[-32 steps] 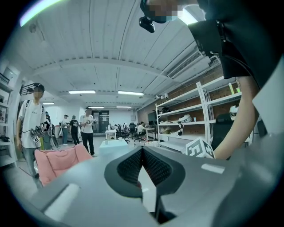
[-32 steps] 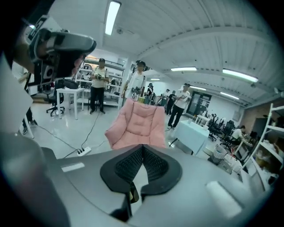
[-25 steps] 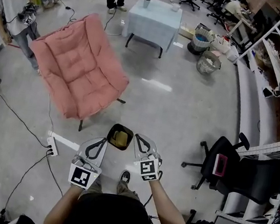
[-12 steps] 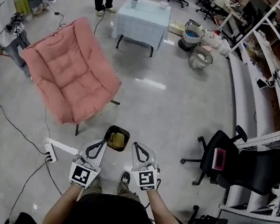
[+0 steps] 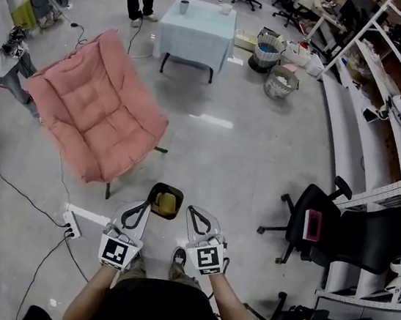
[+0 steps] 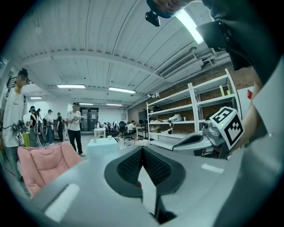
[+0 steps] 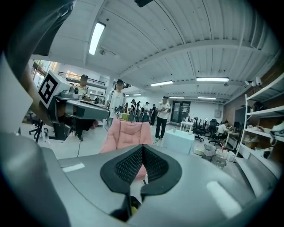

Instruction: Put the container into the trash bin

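A black container (image 5: 166,201) with yellow contents hangs over the floor, just ahead of the person's feet. My left gripper (image 5: 147,206) meets its left rim and my right gripper (image 5: 190,212) its right rim, both shut on it. In the left gripper view the left gripper (image 6: 142,148) has its pads pressed together, and the right gripper shows at the side. In the right gripper view the right gripper (image 7: 142,147) is just as tight, with a yellow scrap (image 7: 129,209) below the pads. A wire trash bin (image 5: 280,83) stands far ahead beside a second bin (image 5: 266,54).
A pink padded chair (image 5: 94,104) stands ahead on the left, a cloth-covered table (image 5: 196,33) beyond it. A black office chair (image 5: 345,235) and long shelves (image 5: 380,144) line the right. A power strip (image 5: 73,220) with cables lies at the left. People stand at the back.
The view has moved forward and swung a little; chair, table and bins have shifted left in the picture. Both grippers keep the container between them as before.
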Motion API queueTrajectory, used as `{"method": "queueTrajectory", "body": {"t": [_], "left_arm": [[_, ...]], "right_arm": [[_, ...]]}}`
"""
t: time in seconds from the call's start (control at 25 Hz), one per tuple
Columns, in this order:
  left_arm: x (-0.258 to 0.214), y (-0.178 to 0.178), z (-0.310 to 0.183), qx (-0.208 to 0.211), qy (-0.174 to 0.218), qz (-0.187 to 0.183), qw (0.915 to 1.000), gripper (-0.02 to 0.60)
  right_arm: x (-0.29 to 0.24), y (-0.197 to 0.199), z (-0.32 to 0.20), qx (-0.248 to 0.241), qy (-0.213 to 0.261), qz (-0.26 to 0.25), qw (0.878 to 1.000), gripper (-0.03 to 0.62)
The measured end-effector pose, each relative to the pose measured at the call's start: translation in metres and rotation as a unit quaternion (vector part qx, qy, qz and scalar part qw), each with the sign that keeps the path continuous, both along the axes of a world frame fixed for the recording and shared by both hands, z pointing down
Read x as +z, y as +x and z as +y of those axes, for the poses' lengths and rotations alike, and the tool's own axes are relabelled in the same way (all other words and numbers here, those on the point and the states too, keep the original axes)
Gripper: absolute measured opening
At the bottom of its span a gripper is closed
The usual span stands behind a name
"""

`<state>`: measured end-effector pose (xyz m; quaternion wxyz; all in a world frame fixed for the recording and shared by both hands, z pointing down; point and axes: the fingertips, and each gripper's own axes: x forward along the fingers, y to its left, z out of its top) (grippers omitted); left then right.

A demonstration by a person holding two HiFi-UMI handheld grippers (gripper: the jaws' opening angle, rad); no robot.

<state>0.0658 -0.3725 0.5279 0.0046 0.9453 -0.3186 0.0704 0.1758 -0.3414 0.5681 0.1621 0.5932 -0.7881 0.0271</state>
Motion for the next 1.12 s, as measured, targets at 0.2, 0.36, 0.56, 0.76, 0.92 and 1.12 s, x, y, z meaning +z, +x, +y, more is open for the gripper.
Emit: {"method": "queueTrajectory", "body": {"t": [0.2,0.36,0.56,0.76,0.92,1.12], "left_arm": [[0.002,0.002,-0.001,0.0,-0.007,-0.003,1.0,-0.006],[0.002,0.0,-0.002,0.002,0.004,0.0,1.0,-0.006],[0.003,0.0,-0.002,0.002,0.011,0.004,0.9999,-0.006],[0.003,-0.001,0.0,0.002,-0.006,-0.006,1.0,-0.006],[0.0,0.0,0.001,0.002,-0.012,-0.005,0.9999,-0.006],[0.002,-0.001,0.002,0.005,0.011,0.007,0.9999,-0.006]], "right_arm": [[0.003,-0.001,-0.001,-0.006,-0.009,0.007,1.0,0.011],[0.002,-0.005,-0.002,-0.009,0.0,0.007,1.0,0.011],[-0.001,-0.008,-0.002,-0.011,0.004,0.004,1.0,0.011],[-0.002,-0.011,-0.002,-0.015,0.006,0.006,1.0,0.011],[-0.005,-0.011,-0.003,-0.016,0.004,0.007,1.0,0.011],[-0.003,-0.013,0.002,-0.014,-0.005,0.008,1.0,0.011]]}}
